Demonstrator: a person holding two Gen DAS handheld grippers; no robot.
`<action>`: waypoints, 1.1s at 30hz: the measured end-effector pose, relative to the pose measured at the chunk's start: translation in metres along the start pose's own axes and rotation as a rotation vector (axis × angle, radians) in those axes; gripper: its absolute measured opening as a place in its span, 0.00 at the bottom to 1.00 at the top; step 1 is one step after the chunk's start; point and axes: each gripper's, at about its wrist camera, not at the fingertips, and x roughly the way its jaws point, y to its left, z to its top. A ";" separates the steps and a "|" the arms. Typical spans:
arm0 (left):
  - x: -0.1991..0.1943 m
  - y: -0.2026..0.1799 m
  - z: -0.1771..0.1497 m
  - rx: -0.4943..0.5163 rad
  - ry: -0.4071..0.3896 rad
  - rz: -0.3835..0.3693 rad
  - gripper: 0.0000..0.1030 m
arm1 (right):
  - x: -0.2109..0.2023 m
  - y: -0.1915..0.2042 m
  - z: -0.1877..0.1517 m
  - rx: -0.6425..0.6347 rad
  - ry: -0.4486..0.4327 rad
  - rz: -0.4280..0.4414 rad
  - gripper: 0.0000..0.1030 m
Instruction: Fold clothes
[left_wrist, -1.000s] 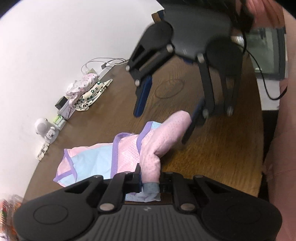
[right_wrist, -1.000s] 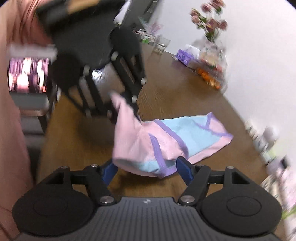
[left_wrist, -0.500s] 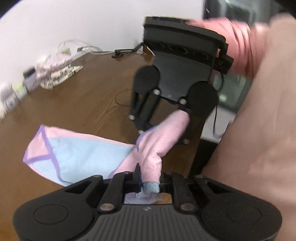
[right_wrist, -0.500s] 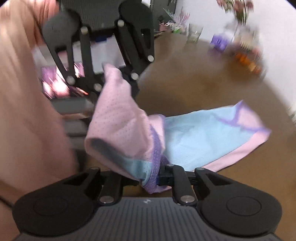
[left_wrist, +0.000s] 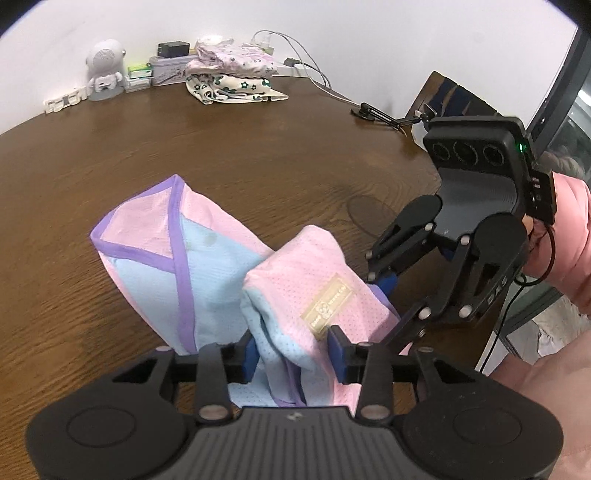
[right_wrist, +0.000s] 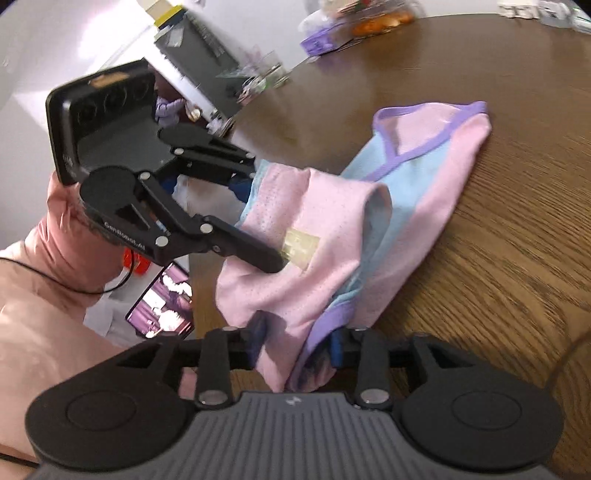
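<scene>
A small pink and light-blue garment with purple trim lies on the brown wooden table. Its near end, which bears a gold label, is folded back over the rest. My left gripper has this bunched end between its blue pads while its jaws are opening. The right gripper comes in from the right at the same fold. In the right wrist view the garment runs away to the upper right. There my right gripper is also opening with the purple-edged cloth loose between its pads, and the left gripper reaches in from the left.
A stack of folded clothes, a white robot figure, small boxes and cables line the far wall. A chair back stands at the right. The person's pink sleeve is close by. A lit phone sits below the table edge.
Both grippers have rolled and swung round. Their jaws, tightly shut on the pink end half a second ago, now stand wider. The stretched-up end now rests folded over the garment.
</scene>
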 end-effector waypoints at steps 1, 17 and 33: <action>0.001 -0.003 -0.002 -0.003 0.000 -0.001 0.35 | -0.001 -0.001 -0.002 0.015 -0.014 0.003 0.43; 0.003 0.004 -0.023 -0.102 0.014 -0.019 0.26 | 0.011 -0.025 -0.012 0.185 -0.085 0.078 0.15; -0.033 -0.025 -0.031 -0.065 -0.252 0.259 0.45 | -0.022 0.030 -0.015 0.053 -0.351 -0.325 0.37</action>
